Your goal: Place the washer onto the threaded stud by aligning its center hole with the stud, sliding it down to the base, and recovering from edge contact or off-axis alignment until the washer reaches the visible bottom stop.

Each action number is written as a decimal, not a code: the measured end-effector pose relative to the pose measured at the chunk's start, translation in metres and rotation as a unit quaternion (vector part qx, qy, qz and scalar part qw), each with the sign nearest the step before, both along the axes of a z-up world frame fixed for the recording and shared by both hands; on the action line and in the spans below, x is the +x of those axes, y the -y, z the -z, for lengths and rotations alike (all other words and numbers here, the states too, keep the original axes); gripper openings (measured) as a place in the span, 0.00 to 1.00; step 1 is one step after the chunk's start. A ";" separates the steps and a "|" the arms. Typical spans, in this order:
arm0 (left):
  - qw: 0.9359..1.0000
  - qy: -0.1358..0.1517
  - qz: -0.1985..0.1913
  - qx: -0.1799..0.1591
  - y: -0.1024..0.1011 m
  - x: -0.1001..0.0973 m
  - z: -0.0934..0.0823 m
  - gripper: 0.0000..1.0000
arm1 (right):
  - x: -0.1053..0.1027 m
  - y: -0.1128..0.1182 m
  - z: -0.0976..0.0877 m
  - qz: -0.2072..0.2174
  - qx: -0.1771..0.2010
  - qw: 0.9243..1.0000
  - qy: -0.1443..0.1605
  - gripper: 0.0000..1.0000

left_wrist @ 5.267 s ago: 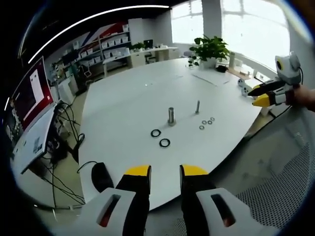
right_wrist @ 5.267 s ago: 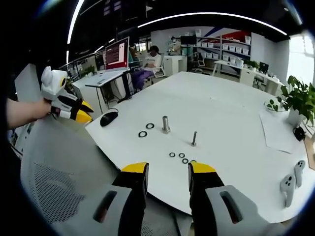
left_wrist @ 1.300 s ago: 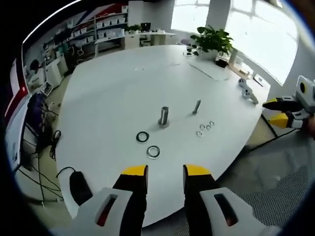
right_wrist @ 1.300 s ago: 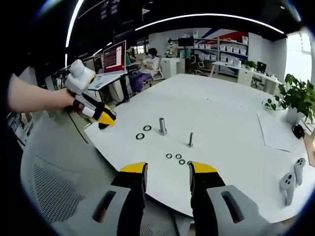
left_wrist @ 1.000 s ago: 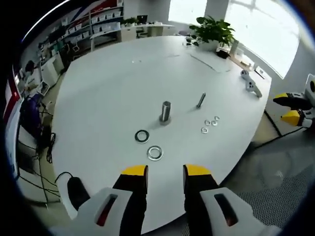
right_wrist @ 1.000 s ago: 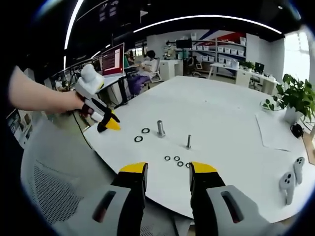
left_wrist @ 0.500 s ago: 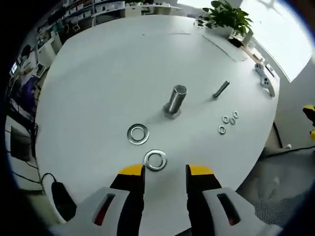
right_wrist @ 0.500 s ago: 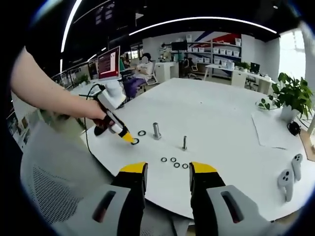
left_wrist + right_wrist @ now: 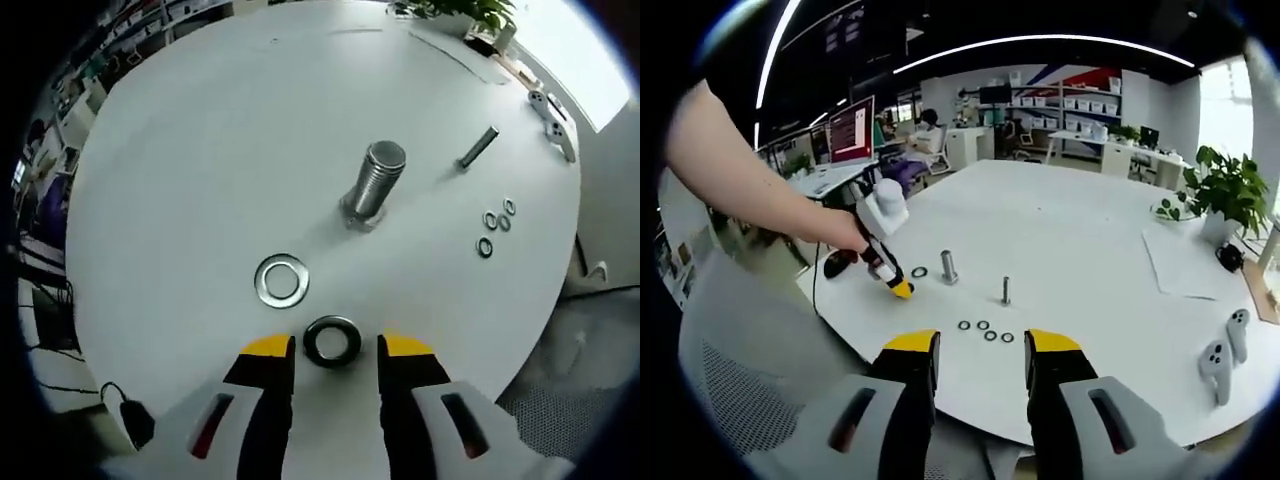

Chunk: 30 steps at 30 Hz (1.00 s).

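Note:
In the left gripper view a dark steel washer (image 9: 332, 340) lies flat on the white table (image 9: 200, 150), right between the yellow tips of my left gripper (image 9: 336, 350), which is open. A second washer (image 9: 281, 279) lies just beyond it to the left. The thick threaded stud (image 9: 378, 185) stands upright farther on. The right gripper view has the stud (image 9: 948, 266), a washer (image 9: 919, 272) and the left gripper (image 9: 901, 290) tipped down at the table's near left edge. My right gripper (image 9: 983, 346) is open, empty, and held back from the table.
A thin bolt (image 9: 478, 147) stands to the right of the stud, with three small washers (image 9: 497, 221) near it. Two white controllers (image 9: 1225, 345) and a potted plant (image 9: 1220, 190) are at the table's far right. A black mouse (image 9: 835, 262) sits by the left edge.
My left gripper has dropped towards the table and moved forward, so the nearer washer now lies between its tips. The right gripper has barely moved.

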<state>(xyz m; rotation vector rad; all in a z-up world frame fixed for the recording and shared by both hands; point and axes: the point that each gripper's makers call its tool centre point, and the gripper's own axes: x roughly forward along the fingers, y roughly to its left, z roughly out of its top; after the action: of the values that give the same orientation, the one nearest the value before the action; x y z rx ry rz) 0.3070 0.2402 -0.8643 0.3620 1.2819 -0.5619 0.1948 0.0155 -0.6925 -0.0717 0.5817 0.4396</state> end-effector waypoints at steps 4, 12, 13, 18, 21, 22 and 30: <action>1.000 0.008 0.025 0.017 0.001 0.002 0.000 0.30 | 0.000 0.000 0.000 0.000 -0.001 1.000 0.000 0.36; 0.999 0.003 0.043 0.033 -0.004 0.006 0.003 0.26 | 0.000 0.000 0.000 0.001 0.000 1.000 0.000 0.36; 0.998 0.002 0.043 0.034 -0.004 0.005 0.002 0.26 | 0.000 0.000 0.000 0.002 0.000 1.000 -0.001 0.36; 0.997 -0.005 0.072 0.041 -0.002 0.002 0.001 0.21 | 0.000 0.001 0.001 0.004 0.001 1.000 -0.001 0.36; 0.996 -0.012 0.072 0.046 -0.002 0.004 0.001 0.21 | -0.001 0.001 0.001 0.003 0.000 1.000 -0.003 0.36; 0.996 -0.014 0.073 0.049 -0.002 0.004 0.001 0.21 | -0.001 0.001 0.001 0.003 0.000 1.000 -0.003 0.36; 0.986 -0.033 0.144 0.074 -0.001 -0.002 0.001 0.21 | 0.000 0.004 0.001 0.009 -0.004 1.000 -0.001 0.36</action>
<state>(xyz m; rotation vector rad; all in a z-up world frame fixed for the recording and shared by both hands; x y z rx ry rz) 0.3047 0.2417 -0.8652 0.6643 1.3479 -0.7283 0.1943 0.0116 -0.6933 -0.0729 0.5857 0.4197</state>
